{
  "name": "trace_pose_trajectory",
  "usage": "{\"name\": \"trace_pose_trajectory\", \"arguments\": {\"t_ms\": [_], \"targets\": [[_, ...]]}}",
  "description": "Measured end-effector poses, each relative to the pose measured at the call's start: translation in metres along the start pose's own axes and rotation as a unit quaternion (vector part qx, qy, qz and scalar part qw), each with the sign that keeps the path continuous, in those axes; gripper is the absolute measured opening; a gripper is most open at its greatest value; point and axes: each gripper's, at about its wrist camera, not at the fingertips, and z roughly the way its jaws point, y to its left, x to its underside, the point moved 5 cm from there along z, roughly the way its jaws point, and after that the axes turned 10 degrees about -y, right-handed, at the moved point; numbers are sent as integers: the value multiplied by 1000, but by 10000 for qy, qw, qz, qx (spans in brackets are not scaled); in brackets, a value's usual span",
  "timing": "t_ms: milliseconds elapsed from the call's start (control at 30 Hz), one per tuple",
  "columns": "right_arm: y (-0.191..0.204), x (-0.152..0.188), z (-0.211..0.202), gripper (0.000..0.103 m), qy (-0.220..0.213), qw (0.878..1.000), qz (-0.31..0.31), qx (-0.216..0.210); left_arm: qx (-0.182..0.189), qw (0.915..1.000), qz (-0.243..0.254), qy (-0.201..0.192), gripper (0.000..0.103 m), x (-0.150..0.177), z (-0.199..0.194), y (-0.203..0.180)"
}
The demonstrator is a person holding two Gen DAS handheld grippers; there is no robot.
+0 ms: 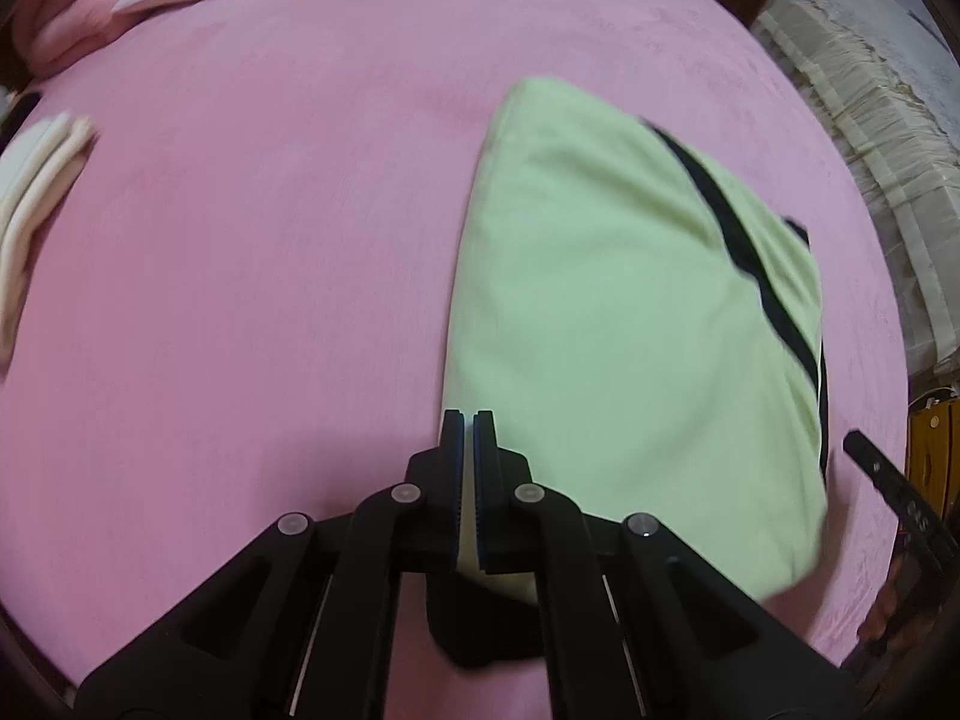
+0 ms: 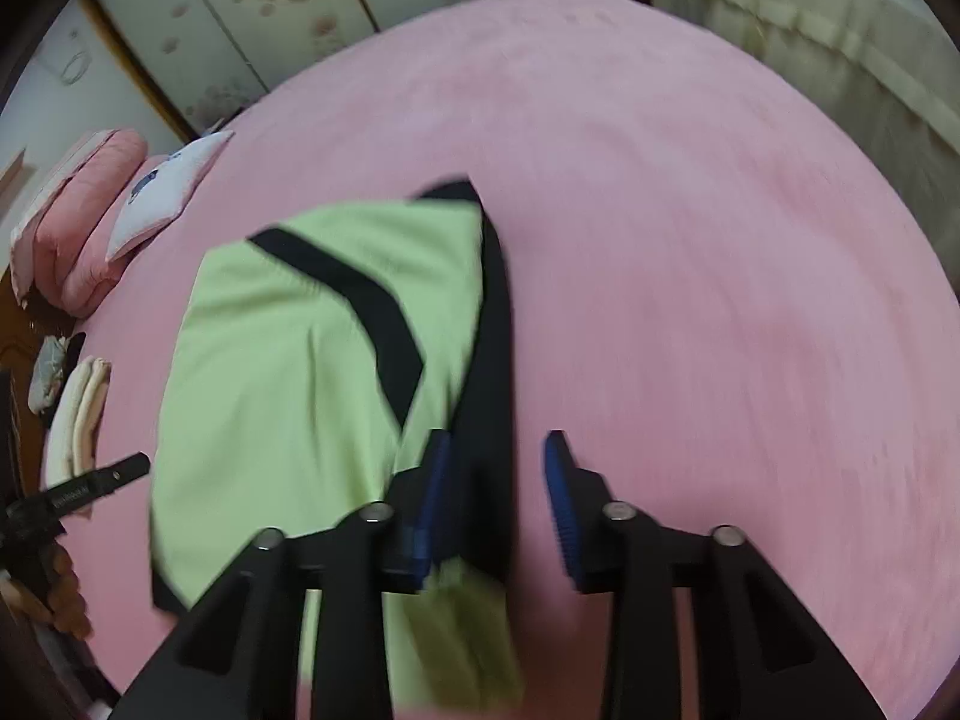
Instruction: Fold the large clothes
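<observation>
A light green garment [image 1: 600,312] with black stripes lies folded on the pink bed [image 1: 240,240]. My left gripper [image 1: 468,420] is shut at the garment's near left corner, and a strip of green cloth shows pinched between its pads. In the right wrist view the same garment [image 2: 270,390] lies left of centre. My right gripper [image 2: 497,450] is open over its black right edge [image 2: 492,360], which lies between the blue pads [image 2: 555,480] with neither pad pressing on it.
Pink quilts [image 2: 78,228] and a white pillow [image 2: 168,192] sit at the bed's head. A folded cream cloth [image 1: 36,204] lies near the bed's edge. Pale curtains [image 2: 810,30] and wardrobe doors [image 2: 240,12] stand beyond the bed. Bare pink sheet spreads around the garment.
</observation>
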Motion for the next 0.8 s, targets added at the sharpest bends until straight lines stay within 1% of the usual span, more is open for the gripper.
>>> {"name": "trace_pose_trajectory", "arguments": {"t_ms": [67,100,133,167,200,233,267,300,367,400,433,467,500,533,600,633,667,700,733,800], "targets": [[2,21,-14,44,226,9997,127,22,-107,9999,-46,111,1,19,-9,-3],[5,31,-21,46,315,9994,171,15,-164,9997,-39,151,1,29,-15,-5],[7,37,-24,50,373,9991,192,0,-193,9997,-13,150,1,33,-16,-14],[10,43,-28,56,438,9989,185,-10,-262,9995,84,122,1,39,-23,-18],[15,48,-32,58,499,9986,154,-15,-335,9992,171,151,2,44,-28,-24],[23,56,-37,65,568,9983,96,-6,-374,9988,233,213,2,47,-30,-28],[27,72,-44,72,640,9979,31,18,-395,9983,293,316,2,51,-33,-31],[35,80,-47,74,731,9973,-40,55,-385,9977,317,453,2,55,-36,-35],[49,83,-53,75,851,9962,-171,53,-349,9974,303,556,3,58,-44,-41],[54,83,-61,75,869,9960,-215,12,-344,9973,307,565,7,59,-49,-41],[58,80,-68,77,871,9959,-250,-16,-350,9972,334,563,18,59,-55,-44],[62,79,-73,82,860,9959,-295,-22,-372,9971,354,553,25,61,-59,-46],[67,75,-70,84,838,9960,-324,-18,-450,9969,389,525,44,61,-67,-49],[72,71,-72,85,809,9961,-364,-26,-490,9969,398,470,54,60,-73,-50],[78,65,-77,86,798,9956,-493,-38,-483,9972,431,381,55,57,-86,-56],[81,63,-81,89,811,9951,-561,-20,-458,9972,454,388,55,50,-88,-58],[84,62,-82,95,824,9949,-587,-34,-439,9969,501,423,56,50,-93,-61],[86,60,-87,98,840,9947,-593,-71,-433,9967,533,444,57,44,-96,-64],[92,51,-74,100,873,9944,-592,-89,-421,9963,582,469,60,42,-100,-67],[93,48,-80,102,951,9937,-577,-102,-360,9963,632,449,62,37,-107,-70]]}}
